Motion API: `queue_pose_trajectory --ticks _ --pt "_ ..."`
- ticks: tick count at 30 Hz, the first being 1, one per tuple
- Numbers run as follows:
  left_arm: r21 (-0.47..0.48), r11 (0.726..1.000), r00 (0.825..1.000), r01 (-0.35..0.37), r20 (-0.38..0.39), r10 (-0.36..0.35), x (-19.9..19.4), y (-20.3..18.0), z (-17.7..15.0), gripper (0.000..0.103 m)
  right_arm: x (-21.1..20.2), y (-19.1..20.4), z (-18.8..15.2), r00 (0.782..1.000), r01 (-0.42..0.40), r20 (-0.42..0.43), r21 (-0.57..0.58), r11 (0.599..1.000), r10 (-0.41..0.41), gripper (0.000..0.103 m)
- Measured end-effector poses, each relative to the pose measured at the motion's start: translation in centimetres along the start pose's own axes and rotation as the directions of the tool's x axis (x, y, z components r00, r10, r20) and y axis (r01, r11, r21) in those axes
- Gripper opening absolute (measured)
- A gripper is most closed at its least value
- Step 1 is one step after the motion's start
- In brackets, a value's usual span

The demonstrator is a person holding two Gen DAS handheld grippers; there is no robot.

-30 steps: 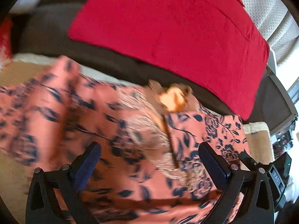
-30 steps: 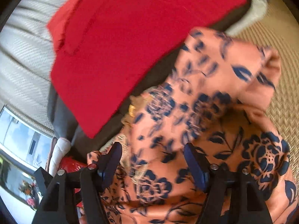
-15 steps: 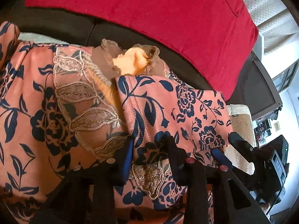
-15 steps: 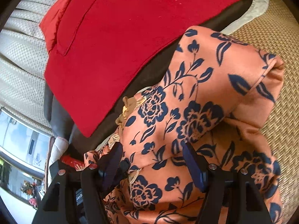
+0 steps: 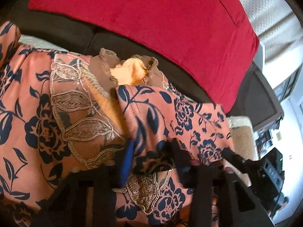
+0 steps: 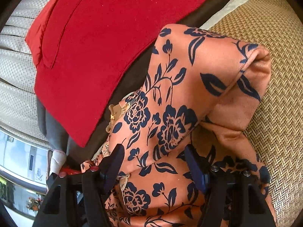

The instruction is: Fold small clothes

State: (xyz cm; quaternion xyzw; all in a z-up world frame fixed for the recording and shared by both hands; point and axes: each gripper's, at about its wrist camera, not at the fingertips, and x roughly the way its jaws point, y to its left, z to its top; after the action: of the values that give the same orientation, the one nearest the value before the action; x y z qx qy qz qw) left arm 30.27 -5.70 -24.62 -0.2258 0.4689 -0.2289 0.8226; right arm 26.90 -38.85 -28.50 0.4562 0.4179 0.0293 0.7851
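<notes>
Soft matt cloth for the salmon garment (image 5: 176, 113), printed with navy flowers, with a panel of metallic-looking embroidered lace (image 5: 79, 117) and a satiny orange lining (image 5: 130, 71). Plush red velvety fabric on the cushion (image 6: 106, 43); coarse woven straw-like matting (image 6: 269, 28) underneath. Matt black plastic tongs (image 6: 153, 168) with small metal screws and blue rubbery pads (image 6: 195, 168).

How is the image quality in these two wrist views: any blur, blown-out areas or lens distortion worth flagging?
Left wrist view: the left gripper, clamped on a fold of the floral garment, is smeared; the window area at right is blown out. Right wrist view: sharp, the right gripper and woven mat crisp; the red cushion edges bow, and the corners are black.
</notes>
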Motion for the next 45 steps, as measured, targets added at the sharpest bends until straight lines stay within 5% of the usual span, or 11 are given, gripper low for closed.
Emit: queue_pose_trajectory --ticks 5,14,19,25,28,32,35,37,40,43,45 --pt "0.017 1.000 0.998 -0.001 0.061 0.000 -1.1 -0.2 0.0 0.008 -0.2 0.6 -0.1 1.000 0.021 0.018 -0.032 0.999 -0.020 0.069" --pt "0.111 0.992 0.961 -0.066 0.273 0.033 -9.7 -1.0 1.7 0.007 -3.6 1.7 0.9 0.983 0.072 0.177 -0.105 0.992 -0.053 0.069" --pt "0.098 0.954 0.903 -0.285 0.361 0.233 -14.2 1.9 3.1 0.007 -6.1 2.0 1.7 0.957 0.069 0.287 -0.118 0.991 -0.032 0.069" --pt "0.091 0.867 0.854 -0.491 0.247 0.458 -13.1 5.9 3.2 0.007 -4.4 2.8 1.8 0.966 0.057 0.259 -0.134 0.989 -0.021 0.069" --pt "0.153 0.848 0.859 -0.508 0.166 0.484 -11.7 6.4 2.6 0.013 -2.7 4.2 1.4 0.975 0.051 0.221 -0.171 0.984 -0.012 0.069" --pt "0.174 0.824 0.840 -0.539 0.180 0.512 -12.3 6.2 2.4 0.064 1.0 5.1 0.3 0.994 0.076 0.092 -0.236 0.969 -0.056 0.069" --pt "0.133 0.804 0.806 -0.579 0.245 0.539 -14.7 6.8 2.7 0.072 4.8 5.2 -0.9 0.979 0.190 -0.019 -0.297 0.936 -0.205 0.065" --pt "0.072 0.797 0.782 -0.600 0.266 0.564 -16.5 8.1 3.0 0.072 4.5 6.4 -1.5 0.970 0.235 0.031 -0.366 0.900 -0.241 0.063" --pt "-0.083 0.771 0.726 -0.631 0.287 0.625 -20.4 11.5 3.3 0.072 3.1 8.4 -2.7 0.976 0.218 0.103 -0.442 0.870 -0.192 0.054" --pt "-0.268 0.691 0.624 -0.671 0.299 0.722 -25.3 15.7 2.6 0.072 2.8 9.6 -4.1 0.981 0.190 0.120 -0.499 0.846 -0.150 0.038" --pt "-0.373 0.621 0.562 -0.689 0.266 0.783 -27.2 18.1 2.0 0.072 3.0 10.1 -5.2 0.985 0.172 0.113 -0.528 0.832 -0.132 0.038"
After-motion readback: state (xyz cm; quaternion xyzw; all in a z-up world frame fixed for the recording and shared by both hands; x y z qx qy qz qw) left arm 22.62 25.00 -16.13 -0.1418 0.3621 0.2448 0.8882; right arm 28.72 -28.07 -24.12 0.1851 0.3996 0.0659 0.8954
